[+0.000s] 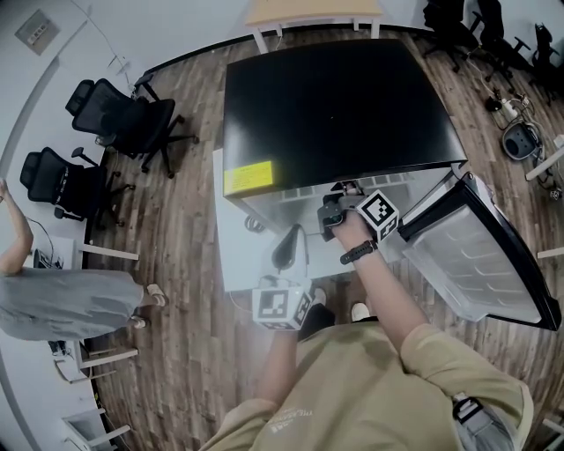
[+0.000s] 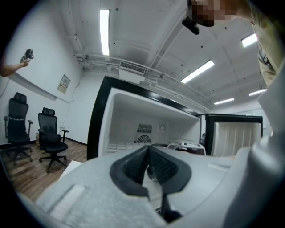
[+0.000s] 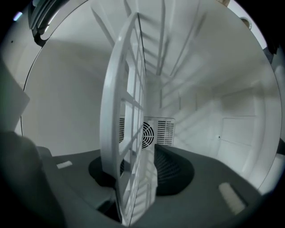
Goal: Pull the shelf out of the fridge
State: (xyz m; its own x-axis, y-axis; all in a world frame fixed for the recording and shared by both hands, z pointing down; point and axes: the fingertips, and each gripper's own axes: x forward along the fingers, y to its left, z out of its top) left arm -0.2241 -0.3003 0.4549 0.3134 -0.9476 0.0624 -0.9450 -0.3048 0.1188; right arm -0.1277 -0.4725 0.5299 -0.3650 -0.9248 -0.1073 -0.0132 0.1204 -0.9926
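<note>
The shelf [image 3: 127,102], a white plastic grid sitting inside the fridge [image 1: 335,106], is being clamped at its front rim by the right gripper's [image 3: 136,160] jaws (probably light, stiff, a little slippery). The left gripper's [image 2: 148,150] jaws are being held together on nothing.

Brown wood-plank floor [image 1: 189,361], black-topped fridge with white interior [image 1: 335,106] standing on it, door [image 1: 480,255] swung open, two black wheeled office chairs [image 1: 119,114] at left, pale wooden bench [image 1: 313,12] beyond.

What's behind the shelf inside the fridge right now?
Behind the white grid shelf, gripped by the right tongs, the back wall shows a round fan grille and slotted vents. The shelf covers part of the grille.
</note>
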